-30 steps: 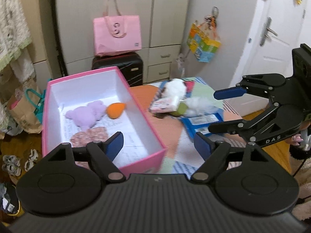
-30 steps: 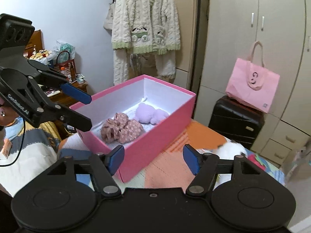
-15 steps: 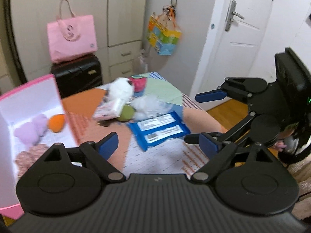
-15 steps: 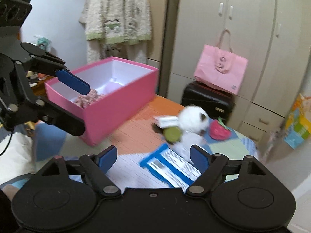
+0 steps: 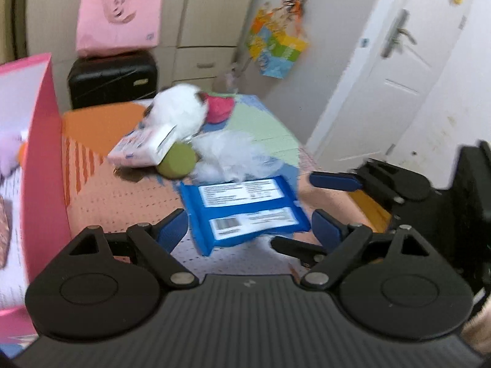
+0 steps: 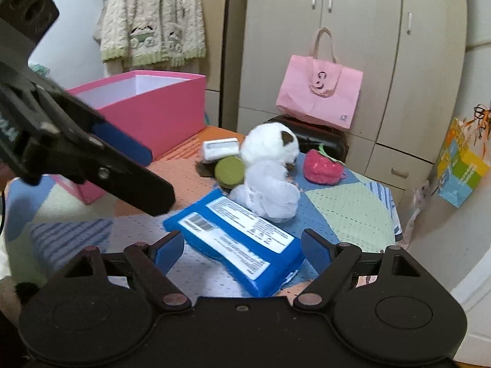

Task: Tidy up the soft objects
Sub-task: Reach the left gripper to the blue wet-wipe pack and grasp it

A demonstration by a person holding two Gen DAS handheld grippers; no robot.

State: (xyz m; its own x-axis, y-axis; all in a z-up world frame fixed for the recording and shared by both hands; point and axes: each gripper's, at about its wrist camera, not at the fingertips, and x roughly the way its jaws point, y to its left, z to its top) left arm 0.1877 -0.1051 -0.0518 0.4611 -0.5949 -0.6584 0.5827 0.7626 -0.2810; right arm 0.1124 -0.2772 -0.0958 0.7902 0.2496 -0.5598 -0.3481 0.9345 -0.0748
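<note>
A blue wipes pack (image 5: 245, 208) (image 6: 242, 242) lies on the patchwork table, between the tips of both grippers. Behind it are a white mesh puff (image 6: 270, 193) (image 5: 233, 156), a white plush toy (image 6: 270, 144) (image 5: 179, 112), a red plush strawberry (image 6: 322, 167) (image 5: 219, 109), a green round sponge (image 6: 229, 171) (image 5: 177, 162) and a small white packet (image 6: 220, 148) (image 5: 144, 147). My left gripper (image 5: 250, 231) is open and empty over the pack's near edge. My right gripper (image 6: 242, 250) is open and empty just before the pack. The pink box (image 6: 159, 107) (image 5: 43, 159) stands at the left.
A pink tote bag (image 6: 319, 92) sits on a black suitcase (image 5: 112, 76) behind the table. Wardrobe doors stand behind. A colourful bag (image 5: 277, 50) hangs by a white door (image 5: 392, 70) on the right. A knitted cardigan (image 6: 152, 15) hangs at the back left.
Both grippers have swung right, away from the pink box, and closed in on the blue wipes pack and the pile of soft things. Both stay open and empty.
</note>
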